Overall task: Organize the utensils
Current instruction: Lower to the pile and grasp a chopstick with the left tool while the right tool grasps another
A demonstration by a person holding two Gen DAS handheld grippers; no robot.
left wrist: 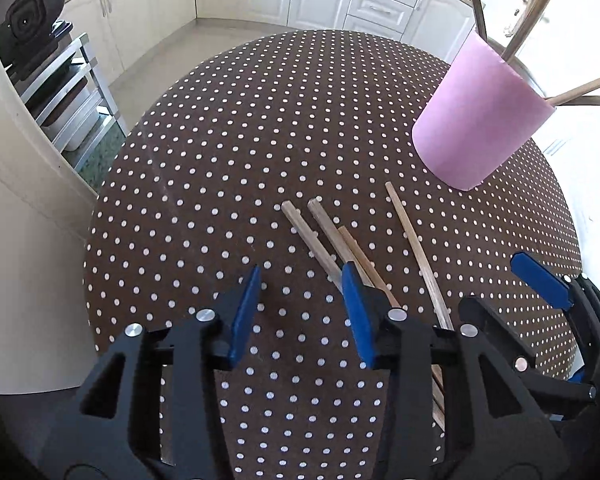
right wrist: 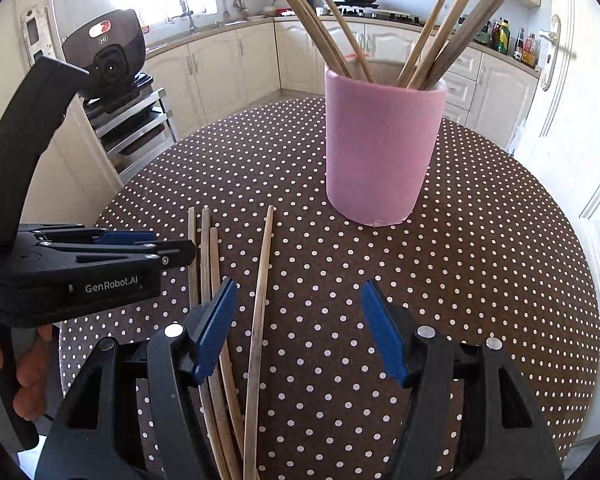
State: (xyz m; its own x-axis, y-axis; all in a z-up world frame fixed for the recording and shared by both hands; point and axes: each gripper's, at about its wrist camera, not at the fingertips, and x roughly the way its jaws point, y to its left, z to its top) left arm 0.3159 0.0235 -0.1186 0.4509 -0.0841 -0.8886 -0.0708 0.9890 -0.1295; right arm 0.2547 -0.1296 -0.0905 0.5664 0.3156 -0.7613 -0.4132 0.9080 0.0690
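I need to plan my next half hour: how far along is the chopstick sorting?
Partly done. Several chopsticks already stand in the pink cup. Nothing is in hand: the left gripper and right gripper are both open above the table. Four loose chopsticks remain on it.

the round dotted table (right wrist: pixel 480 280) has lots of bare room on its right side and on the far left. the tall pink cup (right wrist: pixel 380 152) stands in the way at the back, with long sticks (right wrist: pixel 440 32) poking up and out of it. four loose chopsticks (right wrist: pixel 260 280) lie flat in front, and the left gripper (right wrist: pixel 180 252) hangs over them.
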